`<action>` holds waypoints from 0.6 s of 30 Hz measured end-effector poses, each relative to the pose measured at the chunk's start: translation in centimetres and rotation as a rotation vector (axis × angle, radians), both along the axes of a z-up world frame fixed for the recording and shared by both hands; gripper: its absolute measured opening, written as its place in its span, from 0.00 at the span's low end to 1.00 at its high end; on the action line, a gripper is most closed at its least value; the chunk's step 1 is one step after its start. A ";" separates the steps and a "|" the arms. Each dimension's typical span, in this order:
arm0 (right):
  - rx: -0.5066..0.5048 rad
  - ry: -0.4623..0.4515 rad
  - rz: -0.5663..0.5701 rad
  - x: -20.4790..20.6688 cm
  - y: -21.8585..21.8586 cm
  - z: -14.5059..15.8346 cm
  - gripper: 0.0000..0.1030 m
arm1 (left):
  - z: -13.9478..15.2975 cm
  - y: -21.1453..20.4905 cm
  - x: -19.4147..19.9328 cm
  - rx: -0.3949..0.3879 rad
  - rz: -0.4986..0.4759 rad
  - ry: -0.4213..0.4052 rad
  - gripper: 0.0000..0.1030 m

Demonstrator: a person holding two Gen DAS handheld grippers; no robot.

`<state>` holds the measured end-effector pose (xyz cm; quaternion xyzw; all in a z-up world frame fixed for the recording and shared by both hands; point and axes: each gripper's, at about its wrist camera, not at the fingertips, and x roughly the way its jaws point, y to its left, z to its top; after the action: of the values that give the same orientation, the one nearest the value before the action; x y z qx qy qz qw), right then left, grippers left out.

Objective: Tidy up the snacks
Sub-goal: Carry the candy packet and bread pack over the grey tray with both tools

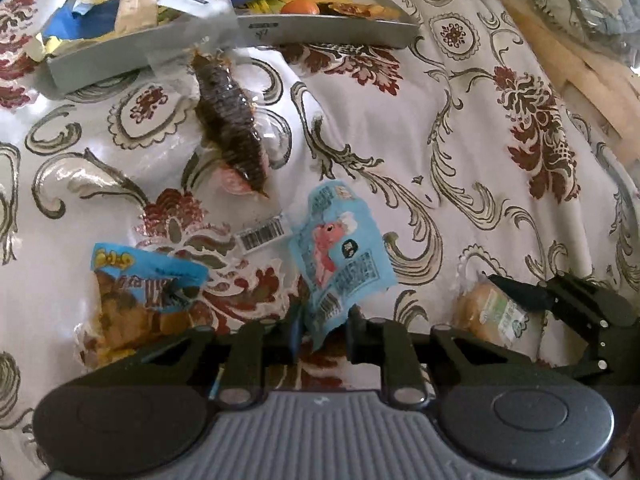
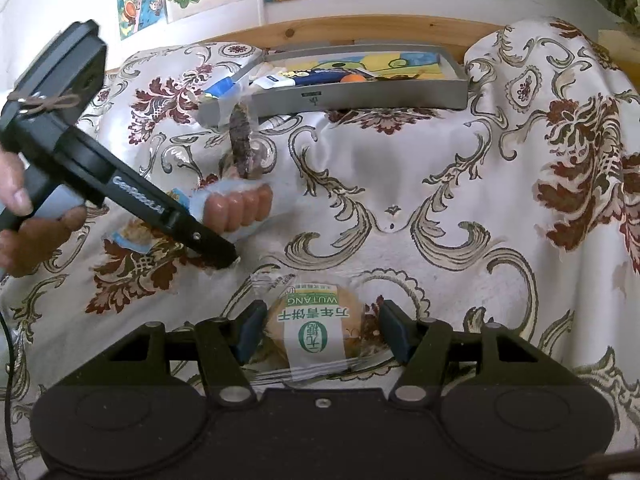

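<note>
My left gripper [image 1: 322, 334] is shut on the edge of a light blue sausage packet [image 1: 342, 256], held just above the cloth; it also shows in the right wrist view [image 2: 236, 210]. My right gripper [image 2: 316, 330] is open, its fingers on either side of a round biscuit pack [image 2: 314, 330] with a green label, which lies on the cloth. That pack also shows in the left wrist view [image 1: 494, 314]. A dark dried fish in clear wrap [image 1: 230, 120] lies ahead. A grey tray [image 1: 328, 30] holding several snacks stands at the far side.
A blue and yellow snack bag [image 1: 136, 300] lies at the left, near a loose barcode label [image 1: 262, 234]. A patterned cloth [image 1: 460, 140] covers the table. A wooden edge [image 2: 360, 28] and a wall with posters lie behind the tray.
</note>
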<state>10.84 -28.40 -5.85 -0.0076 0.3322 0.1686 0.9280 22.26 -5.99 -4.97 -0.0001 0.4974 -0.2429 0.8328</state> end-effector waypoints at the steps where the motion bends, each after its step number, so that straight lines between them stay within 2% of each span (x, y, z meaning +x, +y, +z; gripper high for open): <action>1: -0.001 0.001 0.001 0.0 0.0 0.0 0.62 | 0.1 -0.1 -0.1 0.017 0.006 -0.017 0.28; 3: -0.003 0.000 0.000 0.0 0.1 0.0 0.62 | 0.3 -0.4 -0.3 0.051 0.025 -0.061 0.33; 5: -0.001 0.000 -0.003 0.0 0.1 0.0 0.62 | 0.3 -0.5 -0.5 0.075 0.051 -0.106 0.34; 9: 0.004 0.001 -0.006 0.0 0.0 -0.1 0.62 | 0.3 -1.1 -0.8 0.120 0.061 -0.190 0.57; 12: 0.007 -0.002 -0.009 0.1 0.0 0.0 0.62 | 0.3 -2.0 -1.5 0.164 0.030 -0.268 0.60; 15: 0.008 -0.009 -0.021 0.3 0.0 0.2 0.61 | 0.2 -3.2 -2.1 0.214 -0.038 -0.348 0.61; 17: 0.005 -0.018 -0.030 0.3 0.0 0.3 0.58 | 0.1 -3.8 -2.2 0.238 -0.085 -0.375 0.53; 18: 0.002 -0.021 -0.036 0.3 0.0 0.4 0.57 | 0.0 -4.1 -2.1 0.245 -0.094 -0.378 0.43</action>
<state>11.13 -28.39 -5.45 -0.0024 0.3222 0.1521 0.9344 20.16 -10.09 -4.99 0.1696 0.3580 -0.2150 0.8927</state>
